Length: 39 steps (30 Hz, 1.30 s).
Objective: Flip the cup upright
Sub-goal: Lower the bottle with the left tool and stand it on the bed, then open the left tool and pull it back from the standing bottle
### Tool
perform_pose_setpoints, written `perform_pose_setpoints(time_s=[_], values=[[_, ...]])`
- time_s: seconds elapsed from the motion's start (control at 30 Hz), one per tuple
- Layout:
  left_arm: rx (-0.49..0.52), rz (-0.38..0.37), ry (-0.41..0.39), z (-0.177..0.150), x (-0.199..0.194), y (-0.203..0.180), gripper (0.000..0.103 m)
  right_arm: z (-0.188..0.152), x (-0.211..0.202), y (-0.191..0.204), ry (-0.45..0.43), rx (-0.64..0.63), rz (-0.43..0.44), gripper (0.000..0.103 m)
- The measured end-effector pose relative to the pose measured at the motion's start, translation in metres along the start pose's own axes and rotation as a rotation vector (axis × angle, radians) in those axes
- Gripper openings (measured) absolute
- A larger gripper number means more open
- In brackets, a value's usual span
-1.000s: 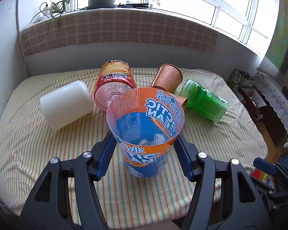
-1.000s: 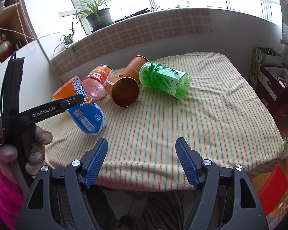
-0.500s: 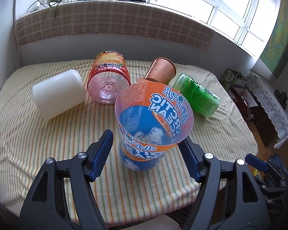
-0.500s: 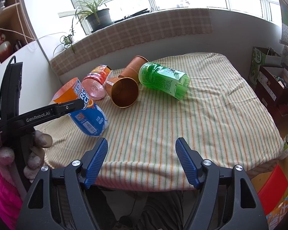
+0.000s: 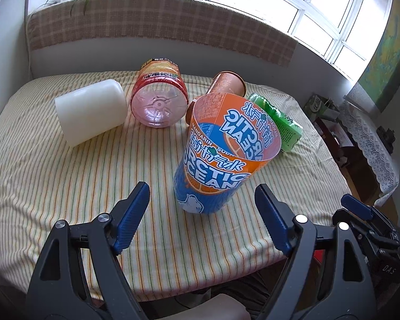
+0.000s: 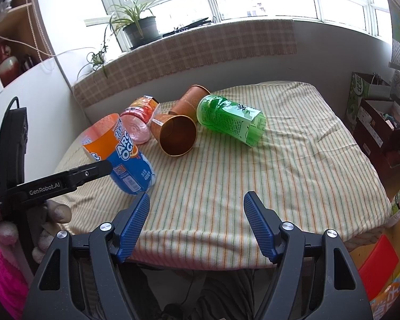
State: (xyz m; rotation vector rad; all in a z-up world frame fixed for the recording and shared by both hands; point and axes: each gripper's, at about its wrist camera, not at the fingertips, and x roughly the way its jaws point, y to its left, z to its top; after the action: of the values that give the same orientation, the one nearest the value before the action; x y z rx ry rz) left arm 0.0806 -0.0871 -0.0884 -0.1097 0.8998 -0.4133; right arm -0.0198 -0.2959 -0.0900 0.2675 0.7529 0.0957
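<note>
The orange and blue Arctic Ocean cup stands mouth up on the striped cloth, leaning a little; it also shows in the right wrist view. My left gripper is open just behind it, both pads apart from the cup. My right gripper is open and empty over the table's near edge. A copper cup lies on its side with its mouth toward me, and a second copper cup lies behind it.
A white cup, a red bottle-cup and a green bottle-cup lie on their sides on the striped table. A checked sill and a plant stand behind. Boxes stand at the right.
My left gripper has opened and let go of the Arctic Ocean cup, then drawn back. The cup now stands on the cloth. The right gripper has not moved.
</note>
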Motion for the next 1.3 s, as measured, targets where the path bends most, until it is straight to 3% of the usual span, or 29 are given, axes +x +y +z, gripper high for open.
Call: perform_pose_setpoints(time_s=[0.23,0.43,0.57,0.77,1.3], values=[[0.002,0.052,-0.079,-0.014,-0.033,0.014,0.083,0.009,-0.005,0.012,-0.044,-0.036,-0.011,0.073],[0.025,0.162,-0.243,-0.022,-0.074,0.017,0.084,0.017,-0.010,0.026,-0.095,-0.069,-0.038,0.073],[0.052,0.232,-0.347,-0.027,-0.099,0.014,0.093,0.020,-0.013,0.035,-0.134,-0.098,-0.067,0.073],[0.091,0.301,-0.441,-0.033,-0.120,0.007,0.103,0.024,-0.017,0.047,-0.184,-0.135,-0.105,0.076],[0.069,0.318,-0.453,-0.035,-0.125,0.009,0.103,0.027,-0.019,0.053,-0.215,-0.144,-0.118,0.076]])
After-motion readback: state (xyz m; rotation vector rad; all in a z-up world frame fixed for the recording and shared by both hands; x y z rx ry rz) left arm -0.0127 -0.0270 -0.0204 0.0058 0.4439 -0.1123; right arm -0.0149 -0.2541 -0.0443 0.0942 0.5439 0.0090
